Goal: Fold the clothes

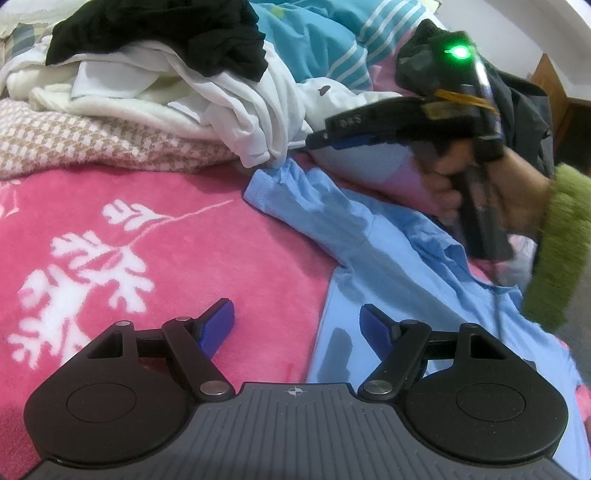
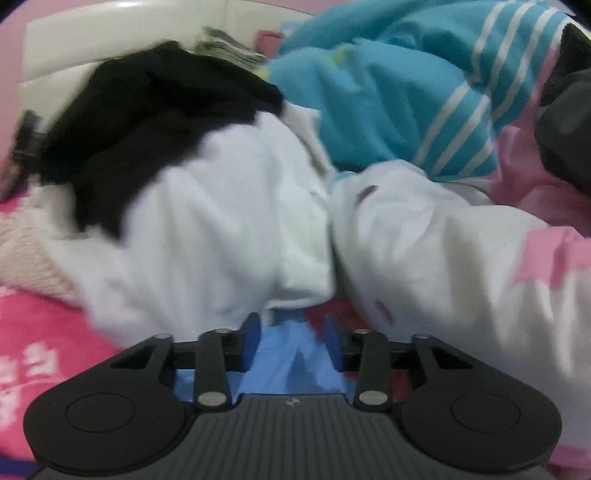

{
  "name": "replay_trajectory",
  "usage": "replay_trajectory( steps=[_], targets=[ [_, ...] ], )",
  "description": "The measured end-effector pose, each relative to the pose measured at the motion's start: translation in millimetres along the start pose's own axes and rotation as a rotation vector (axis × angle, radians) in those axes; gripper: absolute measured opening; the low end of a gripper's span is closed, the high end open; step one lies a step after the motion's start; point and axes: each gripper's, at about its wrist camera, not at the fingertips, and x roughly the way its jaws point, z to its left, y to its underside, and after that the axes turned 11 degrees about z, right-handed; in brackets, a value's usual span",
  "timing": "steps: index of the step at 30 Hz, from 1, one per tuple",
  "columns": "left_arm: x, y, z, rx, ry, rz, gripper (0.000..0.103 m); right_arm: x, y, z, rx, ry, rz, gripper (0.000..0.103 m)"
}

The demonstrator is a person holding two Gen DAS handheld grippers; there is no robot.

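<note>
A light blue shirt [image 1: 388, 251] lies spread on the pink blanket [image 1: 184, 236], its sleeve stretched out towards the clothes pile. My left gripper [image 1: 295, 325] is open and holds nothing; it hovers low over the shirt's left edge, one finger over the blanket and one over the cloth. My right gripper [image 1: 314, 139], held by a hand in a green fuzzy sleeve [image 1: 561, 240], hangs just above the sleeve's end. In the right wrist view, which is blurred, the right gripper [image 2: 293, 325] has its jaws apart, with the blue shirt [image 2: 288, 354] showing between and below them, not pinched.
A pile of clothes fills the back: a black garment [image 1: 159, 33], white garments [image 1: 229, 99], a teal striped piece [image 1: 317, 40] and a beige checked blanket [image 1: 92, 144]. A dark garment [image 1: 524, 99] lies at the far right. A white headboard [image 2: 110, 22] stands behind.
</note>
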Motion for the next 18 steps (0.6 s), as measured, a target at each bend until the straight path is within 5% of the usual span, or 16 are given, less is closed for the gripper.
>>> replay_trajectory(
  steps=[1, 2, 7, 18],
  targets=[
    [0.5, -0.1, -0.2, 0.002, -0.002, 0.0, 0.076, 7.4, 3.0, -5.2, -0.024, -0.014, 0.023, 0.031],
    [0.8, 0.0, -0.5, 0.003, -0.004, 0.001, 0.076, 11.9, 9.3, -5.7, -0.051, -0.024, 0.051, 0.012],
    [2.2, 0.4, -0.8, 0.009, -0.007, 0.0, 0.076, 41.3, 39.0, 29.6, -0.176, -0.09, 0.11, 0.009],
    [2.7, 2.3, 0.0, 0.007, 0.0, -0.001, 0.077, 29.2, 31.5, 83.7, -0.271, -0.205, -0.035, 0.01]
  ],
)
